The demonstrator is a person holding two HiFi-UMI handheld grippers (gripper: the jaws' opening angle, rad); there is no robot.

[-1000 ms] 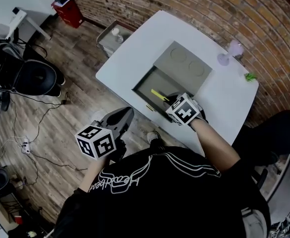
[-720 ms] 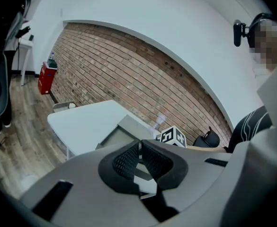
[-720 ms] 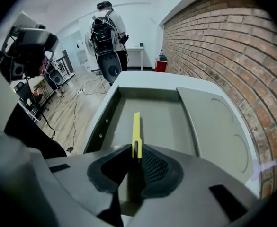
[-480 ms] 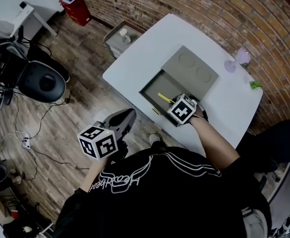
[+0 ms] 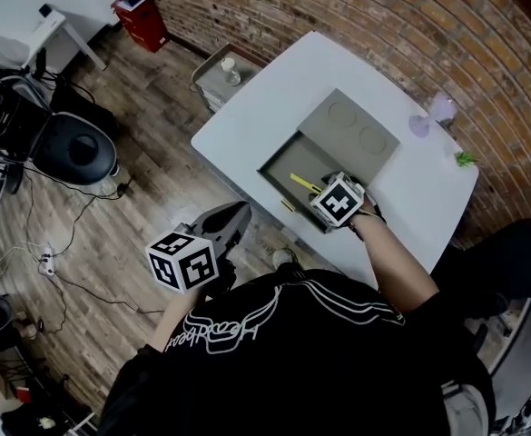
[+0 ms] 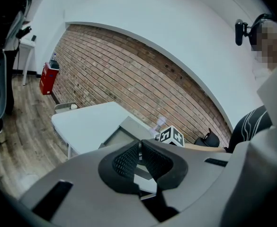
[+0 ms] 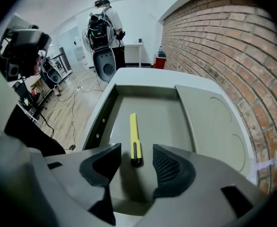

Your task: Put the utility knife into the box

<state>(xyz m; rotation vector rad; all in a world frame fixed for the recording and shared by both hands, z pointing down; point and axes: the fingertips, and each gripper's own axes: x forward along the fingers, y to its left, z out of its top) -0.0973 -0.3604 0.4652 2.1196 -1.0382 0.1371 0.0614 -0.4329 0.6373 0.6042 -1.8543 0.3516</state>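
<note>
The yellow utility knife (image 7: 135, 138) lies flat on the floor of the open grey box (image 7: 163, 126). Its dark end sits between my right gripper's (image 7: 137, 151) jaws. Those jaws are opening, and the pads stand clear of the knife on both sides. In the head view the knife (image 5: 303, 184) rests in the box (image 5: 279, 160) just beyond the right gripper (image 5: 327, 194), which hovers over the box's near edge. The grey lid (image 5: 349, 134) lies beside the box on the white table (image 5: 247, 116). My left gripper (image 5: 229, 218) is held off the table over the floor, jaws shut and holding nothing (image 6: 140, 148).
A pale purple glass (image 5: 433, 109) and a small green item (image 5: 465, 159) stand on the table's far side by the brick wall. On the wooden floor are a grey stool with a bottle (image 5: 221, 69), a red bin (image 5: 142, 16), a black chair (image 5: 70, 148) and cables.
The right gripper stays at the near end of the knife, which remains in the box. The left gripper has hardly moved. The head view has shifted slightly.
</note>
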